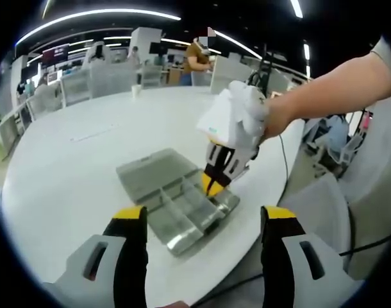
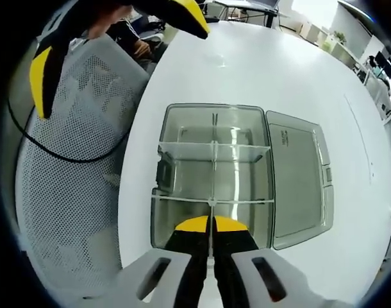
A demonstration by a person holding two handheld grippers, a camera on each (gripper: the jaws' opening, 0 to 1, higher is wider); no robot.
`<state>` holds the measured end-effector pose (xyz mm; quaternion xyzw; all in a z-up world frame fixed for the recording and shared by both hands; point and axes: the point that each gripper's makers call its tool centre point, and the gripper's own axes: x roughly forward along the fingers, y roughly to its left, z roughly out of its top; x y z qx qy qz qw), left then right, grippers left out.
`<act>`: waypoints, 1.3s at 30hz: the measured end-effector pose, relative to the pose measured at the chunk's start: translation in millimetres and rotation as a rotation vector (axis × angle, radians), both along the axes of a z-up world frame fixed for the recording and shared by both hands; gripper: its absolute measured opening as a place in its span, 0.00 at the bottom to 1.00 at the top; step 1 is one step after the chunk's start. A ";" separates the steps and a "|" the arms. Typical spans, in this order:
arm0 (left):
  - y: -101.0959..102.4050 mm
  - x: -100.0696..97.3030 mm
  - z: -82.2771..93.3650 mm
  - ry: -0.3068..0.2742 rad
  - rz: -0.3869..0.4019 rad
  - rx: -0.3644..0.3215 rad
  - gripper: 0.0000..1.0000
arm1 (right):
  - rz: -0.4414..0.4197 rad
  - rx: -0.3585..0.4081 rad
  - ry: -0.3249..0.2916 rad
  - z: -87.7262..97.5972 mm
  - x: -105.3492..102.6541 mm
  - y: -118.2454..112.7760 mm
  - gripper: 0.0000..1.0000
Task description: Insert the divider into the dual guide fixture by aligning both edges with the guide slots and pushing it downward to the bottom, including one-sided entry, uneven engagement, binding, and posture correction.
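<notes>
Currently: divider insertion under way, seating unconfirmed.
Divider (image 2: pixel 212 160) is pinched by closed right gripper (image 2: pixel 211 224) jaws in fixture (image 2: pixel 176 128); left gripper (image 1: pixel 205 215) jaws held wide, empty.

divider (image 2: pixel 212 168): lower edge hidden between right tongs (image 2: pixel 211 226) | background people: blurred

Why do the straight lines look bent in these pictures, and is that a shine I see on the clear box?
Left gripper view: the fisheye lens bows the white table edge and ceiling lights into arcs; the person's hand is washed out and soft. Right gripper view: the clear box is sharp, with bright glare streaks on its dividers; the table curves away, and the right gripper sits shut on a thin divider.
</notes>
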<state>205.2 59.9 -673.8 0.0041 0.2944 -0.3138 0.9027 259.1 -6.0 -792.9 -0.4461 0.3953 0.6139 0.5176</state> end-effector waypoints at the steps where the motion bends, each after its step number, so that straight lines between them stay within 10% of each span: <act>1: 0.2 0.0 -0.1 0.000 0.000 0.001 0.71 | 0.001 -0.004 0.000 -0.4 -0.2 -0.2 0.00; 39: 50.0 2.6 -9.9 0.006 0.021 0.048 0.71 | -0.120 0.119 0.007 34.5 -6.2 -10.4 0.19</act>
